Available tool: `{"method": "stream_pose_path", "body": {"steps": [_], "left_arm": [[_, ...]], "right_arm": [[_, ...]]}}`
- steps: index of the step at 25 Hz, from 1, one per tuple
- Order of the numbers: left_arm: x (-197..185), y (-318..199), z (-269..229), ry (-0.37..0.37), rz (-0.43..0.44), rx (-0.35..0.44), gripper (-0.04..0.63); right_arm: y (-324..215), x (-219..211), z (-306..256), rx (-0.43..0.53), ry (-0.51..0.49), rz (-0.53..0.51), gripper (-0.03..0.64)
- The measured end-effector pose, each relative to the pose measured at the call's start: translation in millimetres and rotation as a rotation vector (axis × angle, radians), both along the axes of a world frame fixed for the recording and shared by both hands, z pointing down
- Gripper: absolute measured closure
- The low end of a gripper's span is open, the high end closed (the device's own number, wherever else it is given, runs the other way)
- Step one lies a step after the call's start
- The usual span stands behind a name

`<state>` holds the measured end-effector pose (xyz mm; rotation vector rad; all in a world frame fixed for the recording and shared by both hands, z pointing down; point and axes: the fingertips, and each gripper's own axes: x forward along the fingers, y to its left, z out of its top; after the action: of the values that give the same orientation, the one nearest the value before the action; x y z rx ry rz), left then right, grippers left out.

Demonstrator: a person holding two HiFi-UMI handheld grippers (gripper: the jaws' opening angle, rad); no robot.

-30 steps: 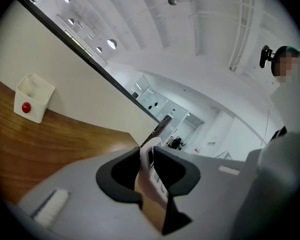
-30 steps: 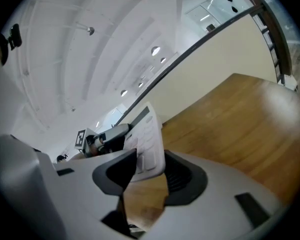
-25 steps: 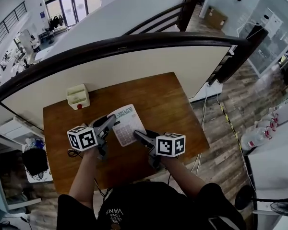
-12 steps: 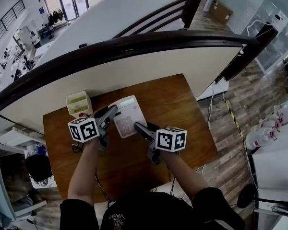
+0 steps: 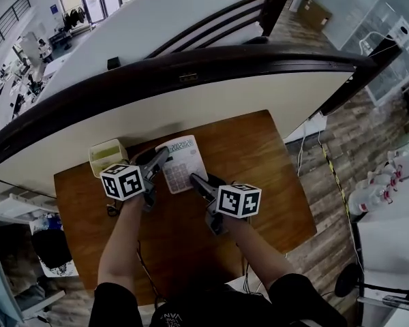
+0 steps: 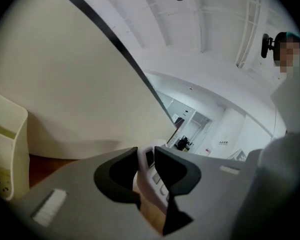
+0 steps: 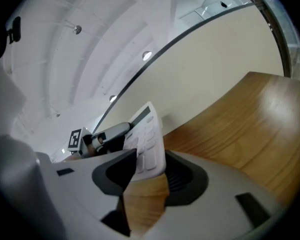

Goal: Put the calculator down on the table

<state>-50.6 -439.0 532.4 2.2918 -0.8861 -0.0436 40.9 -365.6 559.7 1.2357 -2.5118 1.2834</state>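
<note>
The right gripper [image 5: 194, 179] is clamping the near-right corner of the calculator [image 5: 180, 163], tilted over the far table [image 5: 259, 155], while the left gripper [image 5: 161, 158] is opening its jaws around the left edge, so levelling it before releasing is looking wise.

table [image 5: 259, 155]: brown wood, smooth, light sheen | calculator [image 5: 180, 162]: white plastic, matt, smooth keys | box [image 5: 105, 157]: cream plastic, smooth, matt | floor [image 5: 330, 182]: wood-look planks, dull
</note>
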Motion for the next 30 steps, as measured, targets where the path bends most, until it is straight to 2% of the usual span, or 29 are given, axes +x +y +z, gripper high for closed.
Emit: {"method": "stream_pose_path", "body": {"steps": [14,19,26,30], "left_arm": [[-23,-54,67,-0.064,-0.129,-0.004,0.477],[-26,-64,79,-0.113,-0.15,-0.001,0.472],[-37,-71,89,-0.133,-0.196,-0.01,0.468],[-40,-76,92,-0.208,-0.217,0.015,0.462]], "right_arm": [[-58,-22,69,-0.067,0.14,-0.044,0.448],[-69,-25,83,-0.105,0.192,-0.053,0.448],[-79,-34,91,-0.109,0.271,-0.075,0.44],[-82,-37,94,-0.105,0.3,-0.071,0.436]]}}
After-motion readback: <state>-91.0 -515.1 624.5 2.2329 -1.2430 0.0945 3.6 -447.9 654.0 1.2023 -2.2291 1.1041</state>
